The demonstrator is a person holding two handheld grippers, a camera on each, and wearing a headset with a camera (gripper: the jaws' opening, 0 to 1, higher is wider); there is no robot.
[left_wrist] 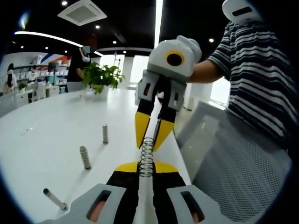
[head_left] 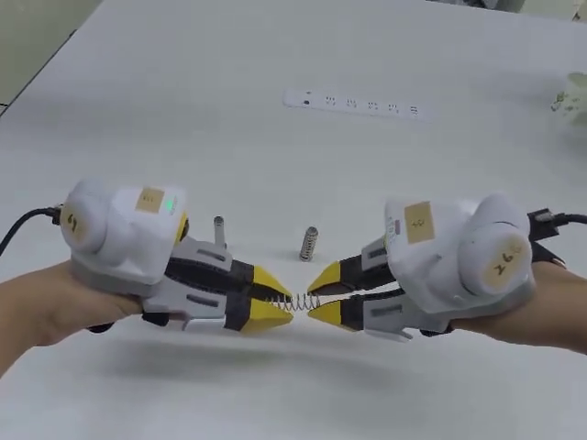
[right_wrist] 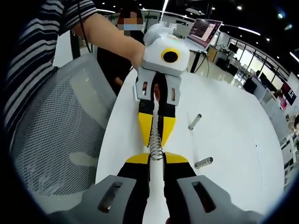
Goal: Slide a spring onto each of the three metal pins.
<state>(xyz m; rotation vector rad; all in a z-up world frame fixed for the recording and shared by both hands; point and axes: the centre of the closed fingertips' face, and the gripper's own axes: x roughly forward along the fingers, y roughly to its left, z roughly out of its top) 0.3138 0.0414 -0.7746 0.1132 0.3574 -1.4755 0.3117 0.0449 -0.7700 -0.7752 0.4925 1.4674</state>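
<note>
Clenching one spring (head_left: 301,300), left tool (head_left: 286,305) and right tool (head_left: 315,299) meet over white office table (head_left: 275,156).

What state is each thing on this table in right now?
held spring: off the table, one end in each gripper.
left gripper: shut on the held spring.
right gripper: shut on the held spring.
bare pin: upright, no spring on it.
sprung pin: upright, spring already on it.
</note>
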